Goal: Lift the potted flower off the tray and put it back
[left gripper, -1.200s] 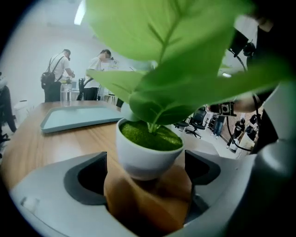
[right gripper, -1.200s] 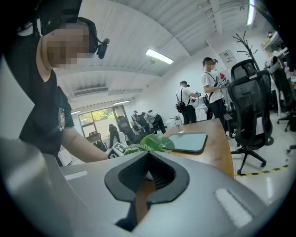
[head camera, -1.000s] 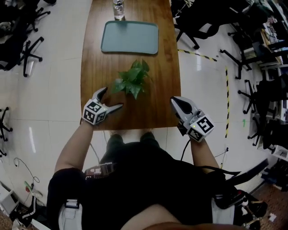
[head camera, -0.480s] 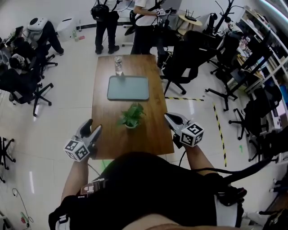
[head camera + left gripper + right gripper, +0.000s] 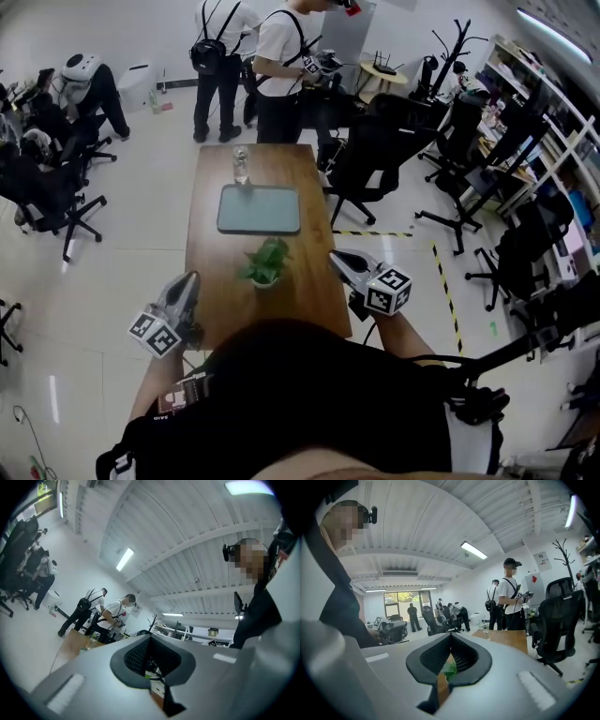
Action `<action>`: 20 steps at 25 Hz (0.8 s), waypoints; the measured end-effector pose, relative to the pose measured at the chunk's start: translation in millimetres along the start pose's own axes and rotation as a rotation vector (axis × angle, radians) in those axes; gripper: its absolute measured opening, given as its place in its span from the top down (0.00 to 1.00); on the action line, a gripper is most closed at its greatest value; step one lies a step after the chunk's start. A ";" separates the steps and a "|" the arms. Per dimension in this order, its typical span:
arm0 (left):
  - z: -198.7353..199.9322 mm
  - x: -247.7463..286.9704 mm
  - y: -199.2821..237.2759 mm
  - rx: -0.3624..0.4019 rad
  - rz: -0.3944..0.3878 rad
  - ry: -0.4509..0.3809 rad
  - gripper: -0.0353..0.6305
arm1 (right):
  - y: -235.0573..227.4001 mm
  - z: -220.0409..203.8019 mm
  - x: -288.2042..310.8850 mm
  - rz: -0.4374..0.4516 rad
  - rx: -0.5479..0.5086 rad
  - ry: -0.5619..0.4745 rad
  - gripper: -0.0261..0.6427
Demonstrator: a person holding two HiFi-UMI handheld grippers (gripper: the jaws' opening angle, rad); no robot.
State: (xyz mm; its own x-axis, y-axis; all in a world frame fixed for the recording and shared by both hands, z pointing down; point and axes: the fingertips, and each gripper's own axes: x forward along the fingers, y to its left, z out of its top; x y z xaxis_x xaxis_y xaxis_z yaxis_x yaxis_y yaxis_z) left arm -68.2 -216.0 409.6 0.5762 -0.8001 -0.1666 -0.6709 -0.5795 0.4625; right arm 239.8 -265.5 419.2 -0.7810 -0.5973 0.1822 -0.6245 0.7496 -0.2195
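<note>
Plant (image 5: 265, 262) stands upright in its small pot on the bare table (image 5: 314, 295), on the near side of the tray (image 5: 259, 209) and clear of it, with wood showing between the two. The tray lies flat mid-table with nothing on it. A bottle (image 5: 241, 166) stands just beyond the tray's far left corner. Left gripper (image 5: 190, 278) is held off the table's left edge, over the floor (image 5: 112, 272), well apart from the plant. Its jaws have just closed and now sit pressed together with nothing between them; the left gripper view confirms the tips (image 5: 151, 639) meeting on empty air, pointed across the room rather than at the table. Right gripper (image 5: 336, 256) hangs over the table's right edge, near the plant but not touching it. Its jaws are likewise pressed together and grip nothing. In the right gripper view (image 5: 451, 638) a scrap of green leaf (image 5: 450, 668) shows through the opening behind the tips, lying beyond the jaws and not between them. Two people (image 5: 278, 56) stand at the table's far end, and office chairs (image 5: 370, 159) crowd the right side.
</note>
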 end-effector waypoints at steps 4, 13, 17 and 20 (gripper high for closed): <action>-1.4 9.9 4.5 -0.020 0.004 0.012 0.95 | -1.6 -0.7 -0.9 0.002 0.005 -0.004 0.94; -4.8 17.0 11.9 -0.015 0.013 0.019 0.95 | -6.0 -4.6 -9.0 -0.006 0.017 -0.012 0.94; -3.4 18.0 12.6 -0.001 0.013 0.011 0.95 | -6.0 -5.2 -10.2 -0.005 0.021 -0.017 0.94; -4.5 15.9 14.9 -0.001 0.018 0.018 0.94 | -5.4 -6.7 -10.9 -0.004 0.028 -0.019 0.94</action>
State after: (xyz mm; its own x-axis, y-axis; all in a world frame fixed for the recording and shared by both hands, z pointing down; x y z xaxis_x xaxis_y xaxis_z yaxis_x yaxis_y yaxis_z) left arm -66.8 -236.6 417.8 0.5719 -0.8078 -0.1427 -0.6811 -0.5646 0.4663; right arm 251.7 -261.1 424.8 -0.7782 -0.6060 0.1647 -0.6274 0.7391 -0.2451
